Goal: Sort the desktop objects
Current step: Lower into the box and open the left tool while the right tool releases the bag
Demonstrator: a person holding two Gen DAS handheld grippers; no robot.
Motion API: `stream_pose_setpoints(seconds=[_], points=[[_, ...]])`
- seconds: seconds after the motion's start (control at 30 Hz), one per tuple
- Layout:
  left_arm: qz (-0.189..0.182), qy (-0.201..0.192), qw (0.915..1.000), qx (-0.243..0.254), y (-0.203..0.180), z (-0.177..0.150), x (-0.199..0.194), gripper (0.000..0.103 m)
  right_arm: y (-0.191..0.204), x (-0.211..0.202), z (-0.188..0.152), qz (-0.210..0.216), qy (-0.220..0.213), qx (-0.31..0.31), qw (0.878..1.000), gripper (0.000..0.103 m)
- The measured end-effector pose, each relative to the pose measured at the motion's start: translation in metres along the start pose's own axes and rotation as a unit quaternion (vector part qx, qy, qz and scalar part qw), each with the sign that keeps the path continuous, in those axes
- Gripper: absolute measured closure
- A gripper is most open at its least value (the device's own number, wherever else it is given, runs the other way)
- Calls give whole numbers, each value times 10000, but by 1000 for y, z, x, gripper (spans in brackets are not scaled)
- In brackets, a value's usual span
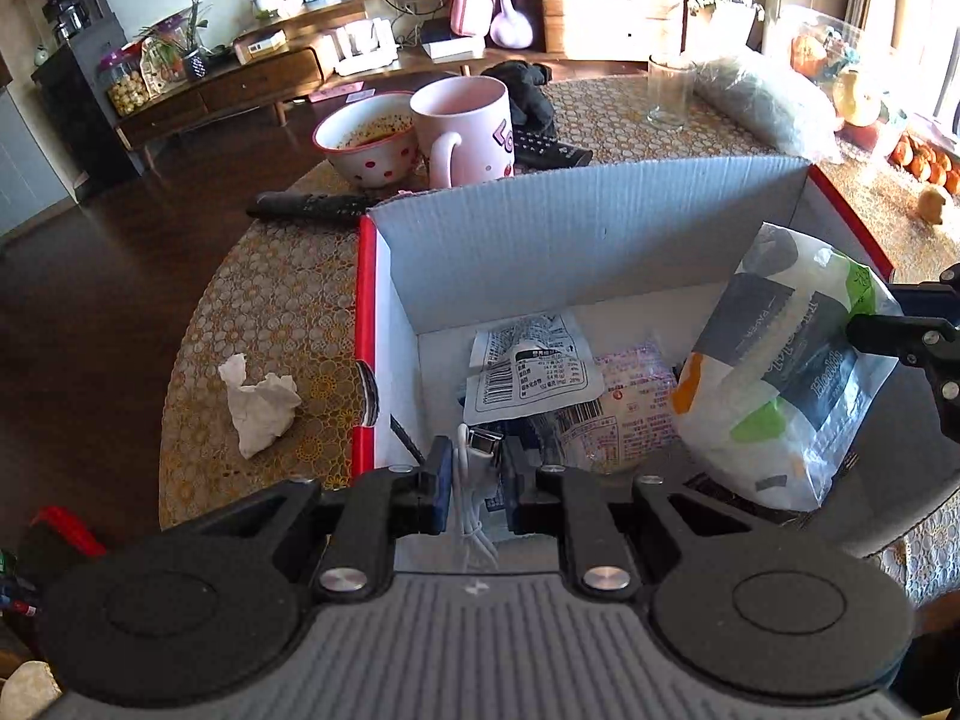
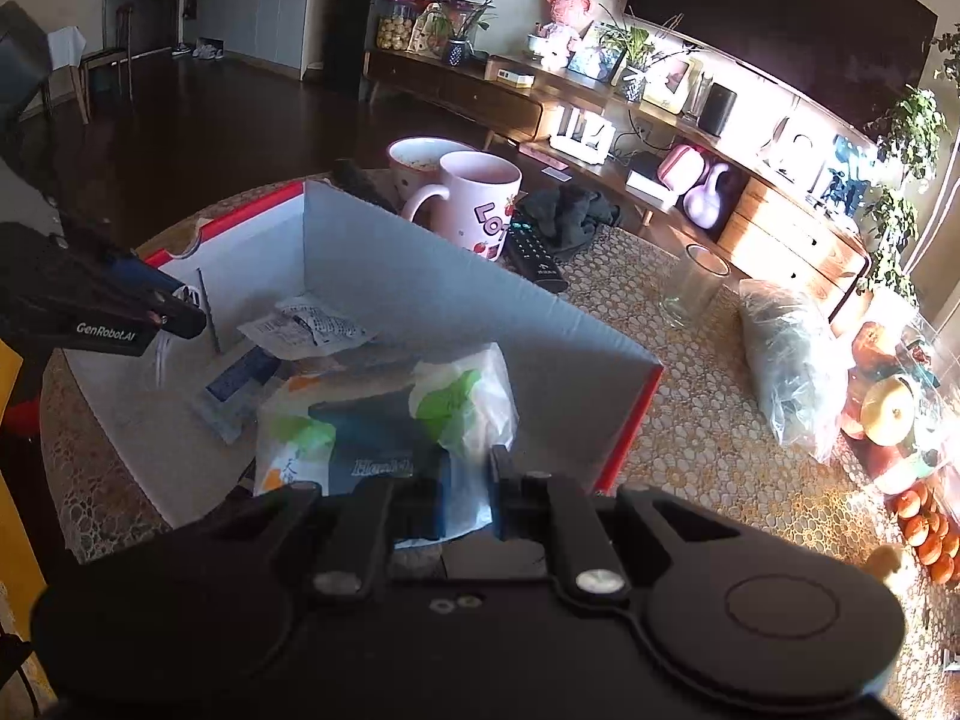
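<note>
From the left wrist view, the left tool (image 1: pixel 474 483) hangs over the red-edged white cardboard box (image 1: pixel 540 240) on the counter (image 1: pixel 270 324), its narrowly parted fingers flanking a white cable with a metal plug (image 1: pixel 474 468); whether they grip is unclear, and the cable could snag and trail outside. From the right wrist view, the right tool (image 2: pixel 465 498) pinches the soft white, grey and green tissue pack (image 2: pixel 384 420) half inside the box; released now, it may topple onto the near rim.

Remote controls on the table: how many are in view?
2. One remote lies by the cardboard box's far-left corner, in front of the spotted bowl. The other remote lies beyond the box beside the pink mug. More may be hidden behind the box.
</note>
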State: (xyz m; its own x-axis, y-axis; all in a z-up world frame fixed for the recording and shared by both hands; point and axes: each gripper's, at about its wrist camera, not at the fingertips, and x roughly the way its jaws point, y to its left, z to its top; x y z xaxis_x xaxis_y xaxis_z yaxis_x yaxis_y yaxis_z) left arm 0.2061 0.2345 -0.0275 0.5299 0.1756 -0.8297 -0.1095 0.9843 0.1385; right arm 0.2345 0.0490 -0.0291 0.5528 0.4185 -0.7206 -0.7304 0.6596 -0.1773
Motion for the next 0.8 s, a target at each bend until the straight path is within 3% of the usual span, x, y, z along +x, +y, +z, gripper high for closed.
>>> stream_pose_setpoints(seconds=[0.33, 0.8], points=[[21, 414, 9991, 131, -7, 8, 28, 87, 5, 6, -6, 255, 129, 75, 9996, 90], [292, 470, 9977, 395, -15, 15, 39, 87, 3, 7, -19, 371, 166, 50, 9992, 82]])
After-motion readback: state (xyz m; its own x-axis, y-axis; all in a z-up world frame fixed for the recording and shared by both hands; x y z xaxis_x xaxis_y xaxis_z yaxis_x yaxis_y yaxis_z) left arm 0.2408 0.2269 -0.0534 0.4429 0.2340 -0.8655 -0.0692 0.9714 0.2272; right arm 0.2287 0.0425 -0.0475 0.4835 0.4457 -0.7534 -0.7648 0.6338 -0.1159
